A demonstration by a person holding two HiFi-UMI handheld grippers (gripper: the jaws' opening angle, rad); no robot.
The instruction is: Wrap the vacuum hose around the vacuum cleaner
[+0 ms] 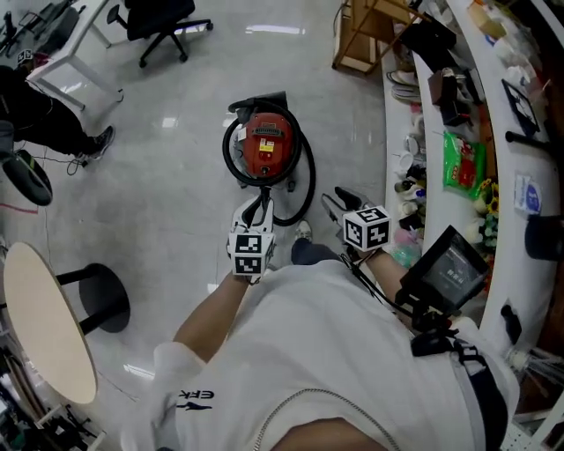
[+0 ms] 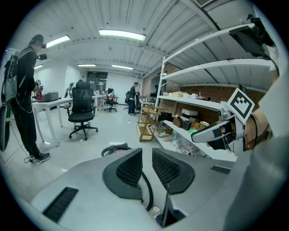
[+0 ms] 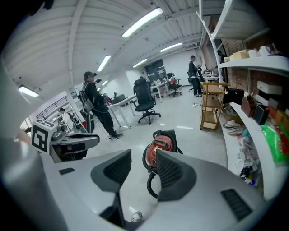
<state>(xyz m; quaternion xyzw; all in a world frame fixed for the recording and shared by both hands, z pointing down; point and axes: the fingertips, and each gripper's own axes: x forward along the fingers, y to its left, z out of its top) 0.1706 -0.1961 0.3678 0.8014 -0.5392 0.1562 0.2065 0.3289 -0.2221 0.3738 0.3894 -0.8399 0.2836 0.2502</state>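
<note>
- The vacuum cleaner (image 1: 267,145) is seen standing upright on the glossy floor (image 1: 167,167), just ahead of the person's feet.
- The hose (image 1: 227,154) is found coiled round the red body, and a loose black loop is left trailing on the floor at its right side.
- Open floor is left on the vacuum's left and beyond it. It is bounded at the far left by a white desk frame (image 1: 66,79) and a bystander's shoe (image 1: 99,141), and further off by an office chair (image 1: 159,22).
- The right side is closed off by a curved white shelf unit (image 1: 504,158) crowded with goods. A wooden rack (image 1: 361,40) is set at its far end.
- Nearer on the left, the room is narrowed by a round table (image 1: 44,317) and a black stool (image 1: 101,295) beside it.
- The left gripper (image 2: 146,155) is held above the floor with only a narrow gap between its pads. Nothing is gripped.
- The right gripper (image 3: 143,155) is held with its jaws well apart and empty, and the vacuum is seen through the gap.
- Counted: one vacuum cleaner, one hose, two grippers, one round table, one stool.
</note>
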